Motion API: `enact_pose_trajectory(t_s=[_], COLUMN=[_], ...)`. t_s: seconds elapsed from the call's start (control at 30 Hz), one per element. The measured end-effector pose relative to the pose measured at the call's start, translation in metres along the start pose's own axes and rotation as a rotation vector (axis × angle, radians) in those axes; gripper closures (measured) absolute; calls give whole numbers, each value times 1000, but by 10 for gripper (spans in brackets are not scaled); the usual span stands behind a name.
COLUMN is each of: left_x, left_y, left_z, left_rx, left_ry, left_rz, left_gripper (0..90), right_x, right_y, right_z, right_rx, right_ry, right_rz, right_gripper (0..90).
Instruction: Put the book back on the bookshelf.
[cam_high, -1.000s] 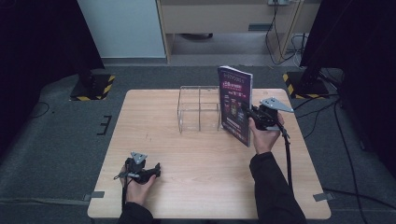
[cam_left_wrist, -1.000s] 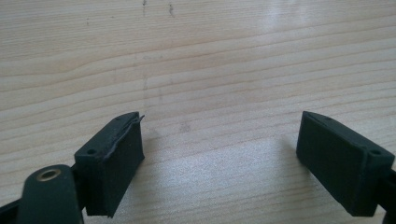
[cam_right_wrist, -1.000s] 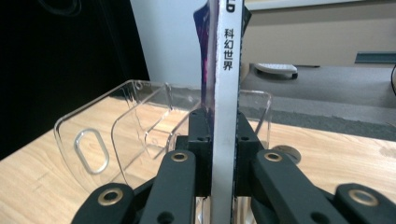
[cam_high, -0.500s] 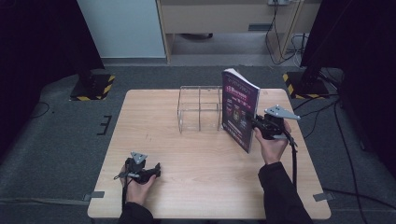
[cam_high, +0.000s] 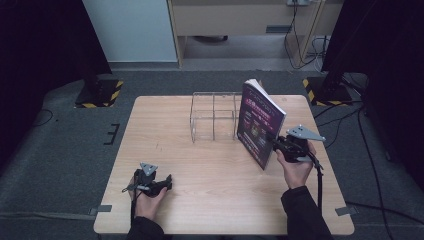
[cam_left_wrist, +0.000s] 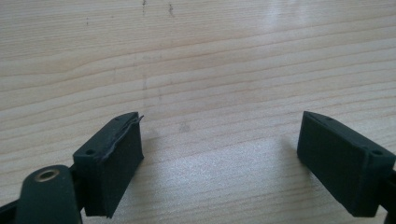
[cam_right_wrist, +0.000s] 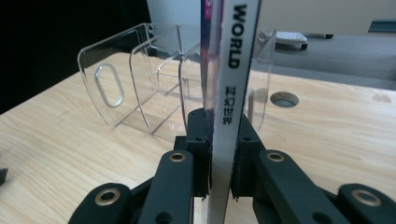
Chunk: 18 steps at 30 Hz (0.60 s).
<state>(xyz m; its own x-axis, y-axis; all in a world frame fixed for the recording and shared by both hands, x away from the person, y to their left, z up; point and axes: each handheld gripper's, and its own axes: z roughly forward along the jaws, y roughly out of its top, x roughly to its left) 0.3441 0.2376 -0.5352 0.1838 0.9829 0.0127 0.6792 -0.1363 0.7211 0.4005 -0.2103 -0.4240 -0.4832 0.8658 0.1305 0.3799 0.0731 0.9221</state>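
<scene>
Pale wood grain covers the table (cam_high: 215, 200), which stands on grey carpet. At its right side the right gripper (cam_high: 276, 143) pinches a magazine (cam_high: 259, 124) with a purple cover, held upright on edge and leaning a little to the right, its lower corner close to the tabletop. The right hand (cam_high: 296, 167) grips the tool from the near side, and a grey three-cornered plate (cam_high: 305, 133) sits on top of it. In the right gripper view the two black jaws are pressed against either side of the magazine's white spine (cam_right_wrist: 231, 107), which bears the word WORLD and a line of Chinese characters.

Just left of the magazine, toward the far middle of the table, stands a clear acrylic file holder (cam_high: 214, 116) with several upright dividers; the right gripper view shows an oval cut-out in its nearest divider (cam_right_wrist: 107, 86). Whether the magazine touches the holder cannot be told. A round cable hole (cam_right_wrist: 284, 99) lies in the tabletop beyond them.

At the near left, well apart from the rest, the left gripper (cam_high: 166, 181) rests low over the table in the left hand (cam_high: 146, 200). Its jaws stand spread wide with nothing between them, bare wood showing in the gap in the left gripper view.
</scene>
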Motion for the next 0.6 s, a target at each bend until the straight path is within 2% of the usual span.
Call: enact_pose_trajectory(t_s=[0.33, 0.4, 0.5, 0.6], left_x=[0, 0, 0, 0], left_y=[0, 0, 0, 0], left_z=[0, 0, 0, 0], left_rx=[0, 1, 0, 0], left_ry=[1, 1, 1, 1], left_rz=[0, 0, 0, 0], left_gripper=[132, 132, 132, 132], right_x=[0, 2, 4, 6], right_y=[-18, -17, -12, -1], right_z=[-5, -5, -7, -8], right_rx=[9, 15, -25, -36], right_ry=[18, 11, 19, 15], right_rz=[5, -14, -24, -38], right_gripper=[810, 806, 776, 761])
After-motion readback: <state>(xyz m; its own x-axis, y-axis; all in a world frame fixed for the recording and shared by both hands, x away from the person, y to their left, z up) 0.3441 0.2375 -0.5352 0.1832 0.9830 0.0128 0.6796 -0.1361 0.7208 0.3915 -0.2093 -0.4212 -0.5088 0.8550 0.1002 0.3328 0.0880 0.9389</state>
